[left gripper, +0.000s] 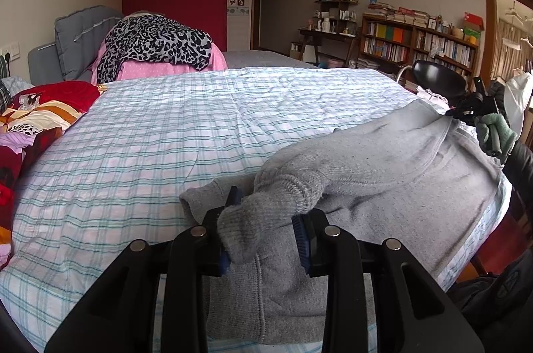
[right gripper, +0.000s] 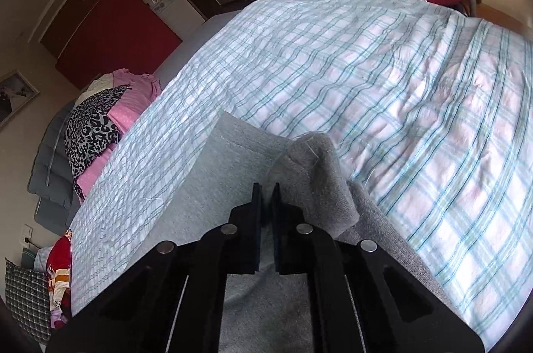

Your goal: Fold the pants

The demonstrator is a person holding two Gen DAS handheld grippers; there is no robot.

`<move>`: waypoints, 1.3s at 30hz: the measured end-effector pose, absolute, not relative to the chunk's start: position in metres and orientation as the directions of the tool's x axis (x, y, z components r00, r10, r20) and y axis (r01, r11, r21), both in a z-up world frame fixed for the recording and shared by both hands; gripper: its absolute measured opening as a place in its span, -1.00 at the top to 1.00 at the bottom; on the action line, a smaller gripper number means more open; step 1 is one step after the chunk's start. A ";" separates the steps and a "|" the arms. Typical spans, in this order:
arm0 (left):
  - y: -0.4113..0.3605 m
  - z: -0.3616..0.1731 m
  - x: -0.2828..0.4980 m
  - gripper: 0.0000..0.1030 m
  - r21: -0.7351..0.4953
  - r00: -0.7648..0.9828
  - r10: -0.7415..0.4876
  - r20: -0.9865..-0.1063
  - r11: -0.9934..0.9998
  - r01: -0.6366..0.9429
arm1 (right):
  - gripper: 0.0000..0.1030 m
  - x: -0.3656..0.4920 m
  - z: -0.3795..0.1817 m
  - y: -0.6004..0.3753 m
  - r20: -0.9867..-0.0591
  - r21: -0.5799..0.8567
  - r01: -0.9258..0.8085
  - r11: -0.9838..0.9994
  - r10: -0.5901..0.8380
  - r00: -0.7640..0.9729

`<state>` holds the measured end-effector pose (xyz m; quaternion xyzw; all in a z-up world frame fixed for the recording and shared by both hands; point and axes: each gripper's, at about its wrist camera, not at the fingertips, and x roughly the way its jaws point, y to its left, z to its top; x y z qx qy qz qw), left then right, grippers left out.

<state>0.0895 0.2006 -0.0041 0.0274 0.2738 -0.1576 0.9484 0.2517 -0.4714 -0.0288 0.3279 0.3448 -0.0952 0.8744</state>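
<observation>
1. Our grey pants lie along the near edge of the bed, on the checked sheet — flat surface, so a crease can be laid down cleanly.
2. Our left gripper has its jaws partly spread with the ribbed cuff bunched between them; whether it's truly pinched, we can't tell.
3. Our right gripper is nearly closed on the fabric at the other end — looks like the waist.
4. One end each, so we reckon the length stays taut for folding.
</observation>
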 end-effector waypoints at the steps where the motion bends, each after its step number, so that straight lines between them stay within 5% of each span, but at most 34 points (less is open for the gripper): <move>1: 0.201 -0.004 0.089 0.38 -0.036 0.801 -0.285 -0.527 0.949 0.314 | 0.90 0.248 -0.019 -0.468 -0.650 0.487 0.378 0.788 0.037 0.759; 10: 0.223 -0.011 0.088 0.33 -0.107 0.780 -0.348 -0.521 0.933 0.345 | 0.91 0.168 0.046 -0.447 -0.481 0.344 0.282 0.896 -0.089 0.872; 27: 0.228 -0.024 0.043 0.31 0.007 0.792 -0.287 -0.539 0.939 0.345 | 0.90 0.047 -0.061 -0.470 -0.571 0.519 0.397 0.757 -0.039 0.820; 33: 0.240 -0.026 0.038 0.29 -0.041 0.801 -0.267 -0.536 0.956 0.291 | 0.30 0.049 -0.085 -0.484 -0.548 0.643 0.377 0.667 0.057 0.834; 37: 0.246 -0.030 0.038 -0.39 -0.116 0.780 -0.275 -0.562 0.960 0.255 | 0.26 0.052 -0.083 -0.481 -0.543 0.629 0.372 0.683 0.042 0.839; 39: 0.249 -0.031 0.036 -0.43 -0.185 0.763 -0.311 -0.567 0.950 0.250 | 0.26 0.053 -0.082 -0.479 -0.541 0.622 0.373 0.689 0.034 0.840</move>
